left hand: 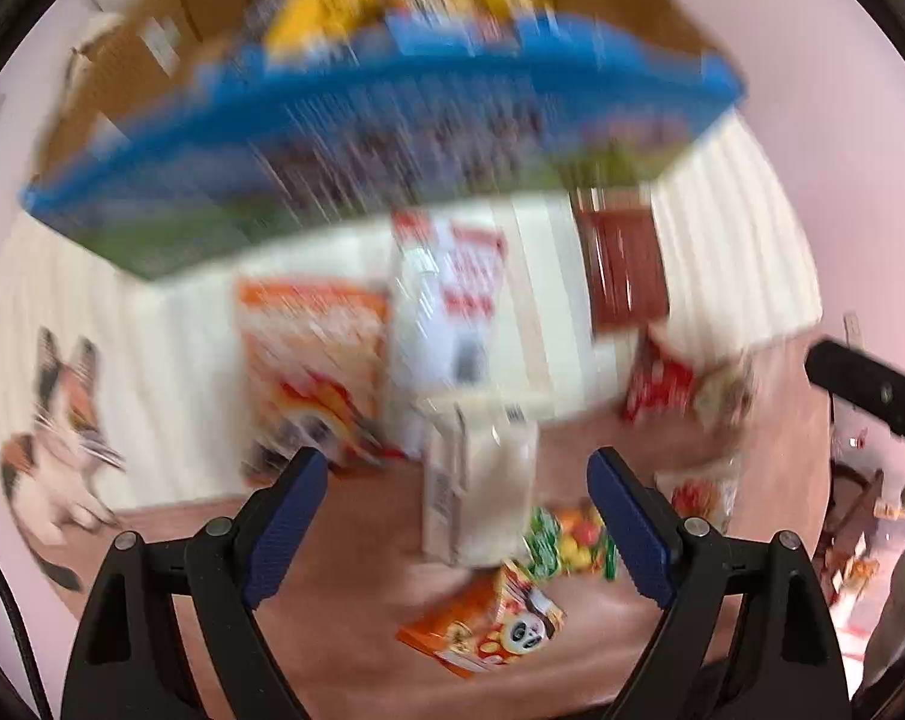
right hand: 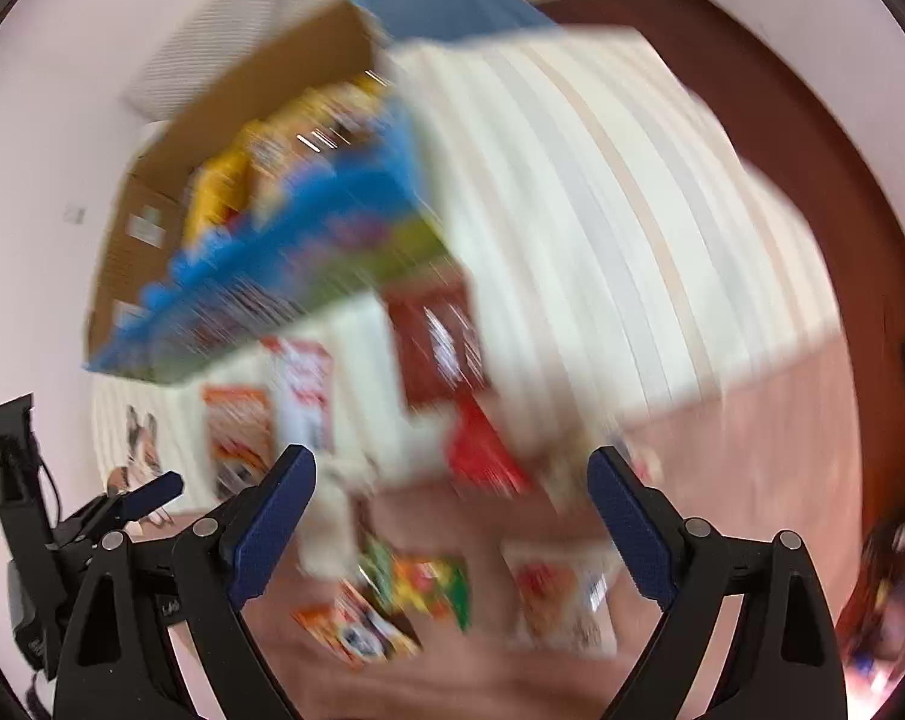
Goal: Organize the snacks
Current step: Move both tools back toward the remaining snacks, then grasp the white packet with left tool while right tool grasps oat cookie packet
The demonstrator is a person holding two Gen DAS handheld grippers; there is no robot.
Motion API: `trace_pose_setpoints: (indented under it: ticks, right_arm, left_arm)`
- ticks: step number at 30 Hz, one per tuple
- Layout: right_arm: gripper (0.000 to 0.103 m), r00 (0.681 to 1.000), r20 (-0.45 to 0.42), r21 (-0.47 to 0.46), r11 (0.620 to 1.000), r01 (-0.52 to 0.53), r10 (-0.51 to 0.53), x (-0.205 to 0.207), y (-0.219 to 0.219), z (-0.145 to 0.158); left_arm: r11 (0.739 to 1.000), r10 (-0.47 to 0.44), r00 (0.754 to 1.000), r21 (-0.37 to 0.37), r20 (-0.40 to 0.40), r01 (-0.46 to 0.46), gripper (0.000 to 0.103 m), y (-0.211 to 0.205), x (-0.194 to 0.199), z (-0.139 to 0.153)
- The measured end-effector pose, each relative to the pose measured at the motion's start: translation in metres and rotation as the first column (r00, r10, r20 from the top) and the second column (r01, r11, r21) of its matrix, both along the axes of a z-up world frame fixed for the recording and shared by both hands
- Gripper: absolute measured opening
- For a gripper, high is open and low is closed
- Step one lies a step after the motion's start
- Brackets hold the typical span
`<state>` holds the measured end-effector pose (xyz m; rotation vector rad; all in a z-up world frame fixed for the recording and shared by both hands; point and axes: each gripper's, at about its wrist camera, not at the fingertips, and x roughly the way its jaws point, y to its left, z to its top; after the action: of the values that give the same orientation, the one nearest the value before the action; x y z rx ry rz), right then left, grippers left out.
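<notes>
Blurred blue box (left hand: 380, 138), open-jawed left gripper (left hand: 455, 516)

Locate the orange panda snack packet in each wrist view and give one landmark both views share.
Left wrist: the orange panda snack packet lies low and centre on the brown floor, between the open jaws.
Right wrist: it lies low, left of centre, blurred.
Shared landmark: the blue-and-green box in front of the cardboard carton, upper left in the right view.
</notes>
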<state>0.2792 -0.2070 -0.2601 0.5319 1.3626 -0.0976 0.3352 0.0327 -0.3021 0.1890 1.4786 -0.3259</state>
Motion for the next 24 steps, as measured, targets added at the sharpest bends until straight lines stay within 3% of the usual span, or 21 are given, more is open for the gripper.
trace_pose_setpoints:
  ticks: [7,15,17,19,20,24]
  right_arm:
    - [0.094,0.986,-0.142,0.044,0.994,0.098,-0.091,-0.064,-0.020,-0.059]
    - [0.094,0.972,-0.213,0.028,0.994,0.109,-0.101,-0.086,-0.010,-0.102]
    - [0.094,0.970,-0.223,0.044,0.992,0.114,-0.102,-0.089,-0.006,-0.111]
    - [0.094,0.969,-0.232,0.030,0.994,0.100,-0.091,-0.090,0.000,-0.119]
    - [0.092,0.968,-0.237,0.022,0.996,0.091,-0.083,-0.091,0.002,-0.122]
    - [0.074,0.968,-0.247,-0.047,0.998,0.033,-0.043,-0.091,0.012,-0.130]
  left_arm:
    - [0.998,-0.051,0.995,0.044,-0.086,0.055,0.089,-0.026,-0.020,-0.049]
    - [0.995,-0.058,0.992,0.080,-0.114,0.067,0.089,-0.039,-0.020,-0.082]
    - [0.995,-0.042,0.994,0.085,-0.100,0.050,0.082,-0.038,-0.019,-0.089]
    - [0.996,-0.010,0.994,0.089,-0.106,0.020,0.063,-0.034,-0.018,-0.098]
    - [0.996,-0.001,0.994,0.090,-0.107,0.011,0.059,-0.030,-0.018,-0.100]
    - [0.997,0.034,0.995,0.068,-0.093,-0.027,0.058,-0.020,-0.022,-0.101]
